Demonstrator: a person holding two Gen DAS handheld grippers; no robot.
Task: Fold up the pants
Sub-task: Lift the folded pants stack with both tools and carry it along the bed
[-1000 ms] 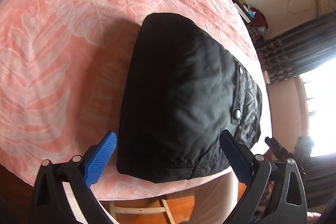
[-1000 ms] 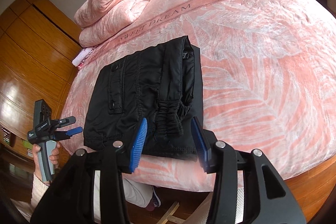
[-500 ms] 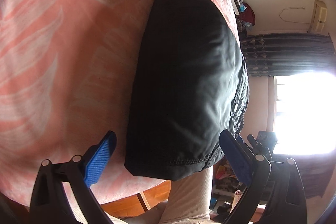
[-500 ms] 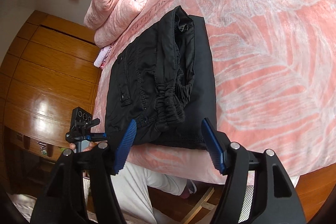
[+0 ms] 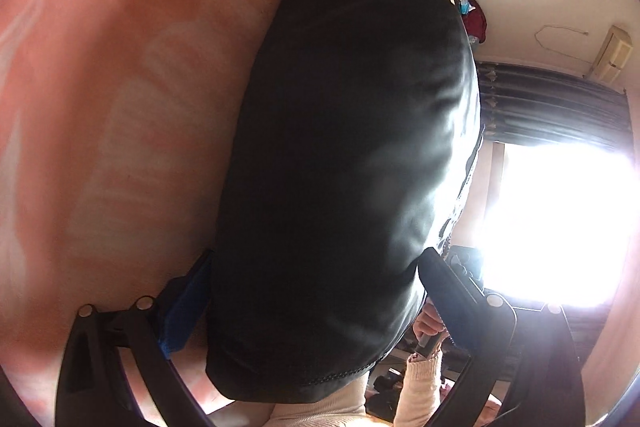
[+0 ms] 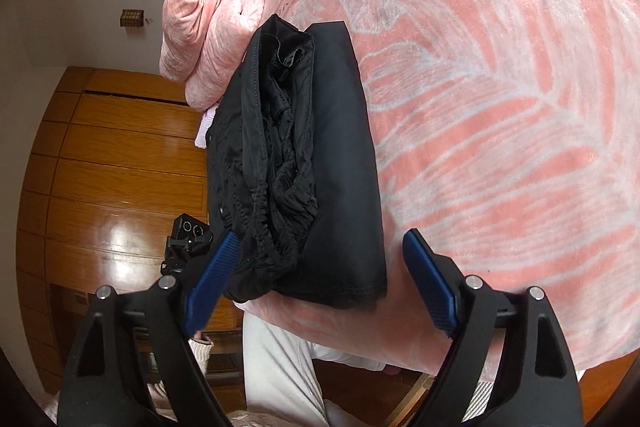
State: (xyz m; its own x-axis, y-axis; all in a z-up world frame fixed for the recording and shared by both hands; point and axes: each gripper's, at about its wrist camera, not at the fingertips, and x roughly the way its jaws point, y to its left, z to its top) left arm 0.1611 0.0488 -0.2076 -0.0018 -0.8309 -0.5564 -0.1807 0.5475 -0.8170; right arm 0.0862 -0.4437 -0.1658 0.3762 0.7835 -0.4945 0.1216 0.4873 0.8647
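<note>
Left wrist view: since half a second ago I am seeing the pants [image 5: 340, 163] swelling to fill the middle of the frame, and they are now reaching between the fingers of the left gripper [image 5: 316, 291], which was short of them before. The jaws are standing wide, one blue pad [image 5: 186, 307] at the left edge of the cloth and the other finger at its right edge; I cannot tell whether either is touching. One pair of pants, one black folded bundle, smooth and faintly shiny on top, with a stitched hem at its near end. It is lying on the pink bed [image 5: 100, 107], near end overhanging the bed's near edge.

Right wrist view: the right gripper [image 6: 320, 283] is closer to the bundle than before, and its jaws are spread wider, flanking the near end without closing. Here the pants [image 6: 340, 163] are showing stacked layers, a gathered elastic waistband bunched on the left, a flat panel on the right. One rolled pink blanket [image 6: 212, 27] is lying at the far left, just behind them.
</note>
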